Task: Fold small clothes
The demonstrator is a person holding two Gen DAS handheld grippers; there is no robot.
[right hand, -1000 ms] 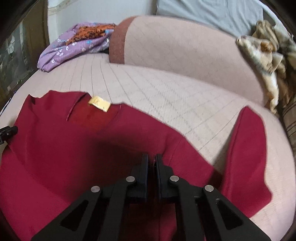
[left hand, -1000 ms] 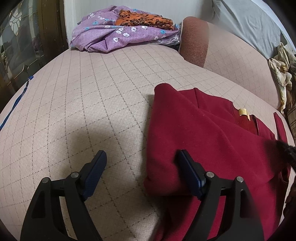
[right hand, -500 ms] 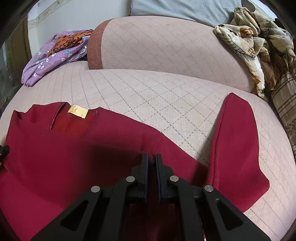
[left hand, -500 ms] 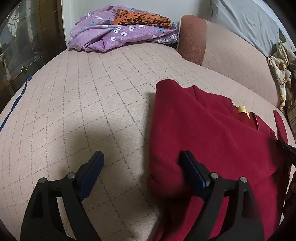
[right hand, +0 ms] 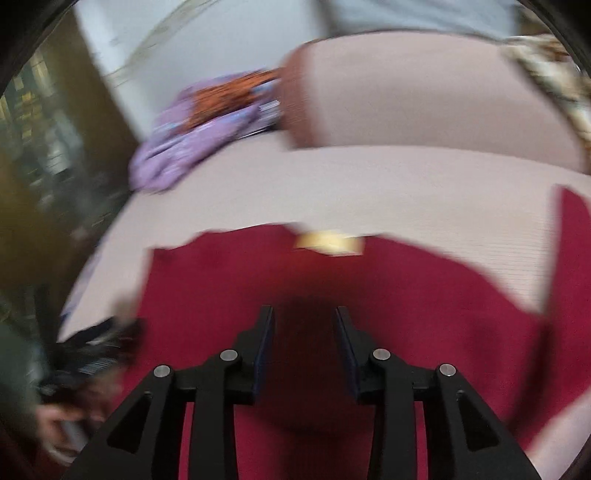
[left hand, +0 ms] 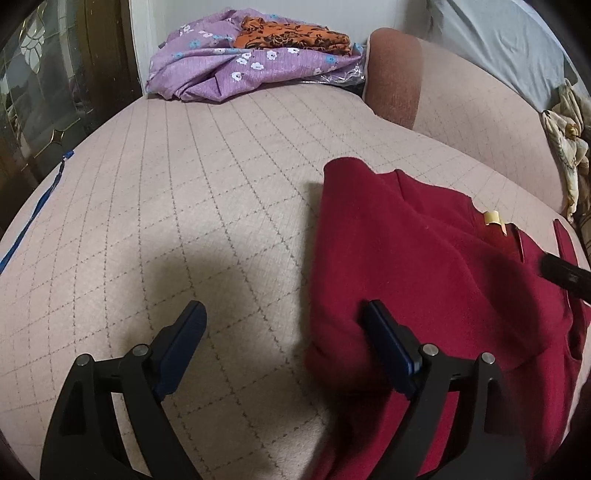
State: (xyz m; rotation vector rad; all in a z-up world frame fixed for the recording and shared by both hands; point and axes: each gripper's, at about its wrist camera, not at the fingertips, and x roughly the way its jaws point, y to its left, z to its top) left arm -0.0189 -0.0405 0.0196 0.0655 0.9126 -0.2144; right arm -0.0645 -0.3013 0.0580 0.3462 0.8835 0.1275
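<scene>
1. A dark red shirt [left hand: 424, 266] lies spread on a pale pink quilted bed [left hand: 184, 206], on the right side of the left wrist view, with one side folded over onto itself
2. A small yellow label [left hand: 493, 218] shows at the shirt's neckline, toward the far right
3. The left gripper [left hand: 284, 332] hovers low over the near edge of the bed, its jaws wide apart and holding nothing; its right finger [left hand: 388, 347] is at the folded left edge of the shirt, its left finger over bare bed
4. The right gripper [right hand: 304, 332], seen in a blurred view, is above the middle of the shirt with its jaws apart and nothing between them
5. A purple flowered cloth [left hand: 236, 70] with an orange patterned cloth [left hand: 295, 33] on top sits at the far end of the bed, well apart from the shirt
6. A pink bolster with a brown end [left hand: 395, 77] lies along the far right
</scene>
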